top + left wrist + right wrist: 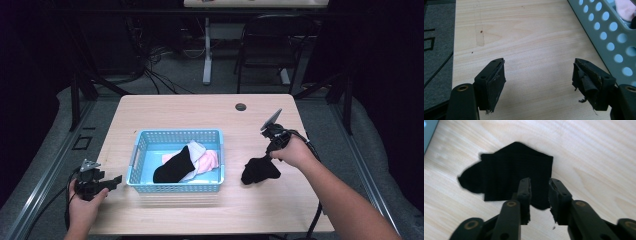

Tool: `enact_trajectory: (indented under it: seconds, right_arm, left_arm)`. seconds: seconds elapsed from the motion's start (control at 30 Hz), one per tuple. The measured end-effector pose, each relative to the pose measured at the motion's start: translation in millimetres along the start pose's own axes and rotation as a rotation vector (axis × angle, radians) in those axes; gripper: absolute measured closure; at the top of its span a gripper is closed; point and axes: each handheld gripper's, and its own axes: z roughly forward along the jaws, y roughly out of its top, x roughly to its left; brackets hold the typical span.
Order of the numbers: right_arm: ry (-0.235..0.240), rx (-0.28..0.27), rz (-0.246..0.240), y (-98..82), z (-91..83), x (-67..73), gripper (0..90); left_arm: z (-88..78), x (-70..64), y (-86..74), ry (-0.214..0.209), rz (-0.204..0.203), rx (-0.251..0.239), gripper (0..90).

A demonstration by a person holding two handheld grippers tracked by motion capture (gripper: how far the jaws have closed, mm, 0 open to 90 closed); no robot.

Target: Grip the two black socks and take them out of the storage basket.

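Black knit sock [509, 178], crumpled, between right tool [539, 195] jaws

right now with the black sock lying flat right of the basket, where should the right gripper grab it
Take the black sock at its near edge, coming down from above. It lies flat and crumpled on the table, so a raised fold is the easiest bite. The right gripper hangs over that edge, jaws narrowly apart.

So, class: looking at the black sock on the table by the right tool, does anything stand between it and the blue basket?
Nothing visible does. The black sock lies on bare table right of the blue basket, with only open wood between them. The right tool sits over the sock's near edge, jaws slightly apart.
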Motion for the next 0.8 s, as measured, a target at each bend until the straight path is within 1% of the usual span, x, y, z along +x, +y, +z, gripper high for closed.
enact_trajectory:
  seconds: [0.03, 0.13, 0.17, 0.23, 0.27, 0.3, 0.37, 0.5, 0.53, 0.57, 0.6, 0.63, 0.67, 0.8]
  right_arm:
    - [-0.004, -0.02, 0.005, 0.2, -1.1, 0.1, 66.2]
    - [-0.016, -0.035, -0.006, 1.3, -5.8, 1.4, 65.3]
    - [-0.021, -0.031, -0.018, 2.1, -7.7, 2.3, 64.6]
    - [-0.027, -0.051, -0.012, 2.6, -9.4, 6.8, 63.9]
    - [-0.033, -0.049, -0.021, 3.5, -11.4, 8.8, 63.8]
    - [-0.03, -0.038, -0.033, 4.9, -14.1, 10.6, 63.8]
    - [-0.028, -0.035, -0.045, 7.5, -17.8, 15.1, 63.8]
    - [-0.033, -0.046, -0.062, 11.9, -23.6, 22.8, 63.1]
    - [-0.044, -0.058, -0.07, 15.2, -29.0, 27.2, 62.6]
    - [-0.044, -0.067, -0.07, 16.4, -31.5, 29.0, 62.6]
    - [-0.045, -0.079, -0.07, 18.1, -34.6, 31.4, 62.4]
    - [-0.048, -0.079, -0.08, 20.3, -39.2, 33.2, 62.4]
    - [-0.046, -0.088, -0.081, 22.2, -43.2, 35.4, 62.4]
    - [-0.037, -0.107, -0.089, 30.1, -58.3, 46.4, 62.5]
  left_arm:
    - [0.0, 0.0, 0.0, 0.0, 0.0, 0.0, 26.1]
    - [-0.3, -0.1, -0.3, 0.0, 0.0, 0.001, 26.1]
    - [-1.0, 0.3, -0.2, -0.004, 0.001, 0.005, 26.1]
    - [-0.8, 0.2, -0.4, 0.0, -0.001, -0.002, 26.1]
    - [-1.3, 0.4, -0.3, -0.001, -0.002, -0.003, 26.1]
    - [-1.7, 0.7, 0.0, -0.004, -0.001, 0.002, 26.1]
    - [-1.1, 0.5, 0.0, -0.001, -0.001, -0.002, 26.1]
    - [-0.9, 0.0, 0.4, 0.0, 0.002, -0.002, 26.1]
    - [-1.2, 0.3, 0.3, -0.001, -0.001, -0.003, 26.1]
    - [-1.2, 0.3, 0.3, -0.001, -0.001, -0.003, 26.1]
    - [-1.9, 1.3, 0.4, -0.007, -0.002, 0.007, 26.1]
    - [-2.0, 1.5, 0.2, -0.006, -0.005, 0.007, 26.1]
    - [-1.5, 1.4, -0.2, -0.001, -0.008, -0.003, 26.1]
    - [-2.2, 0.4, 0.3, -0.006, -0.003, -0.002, 26.1]
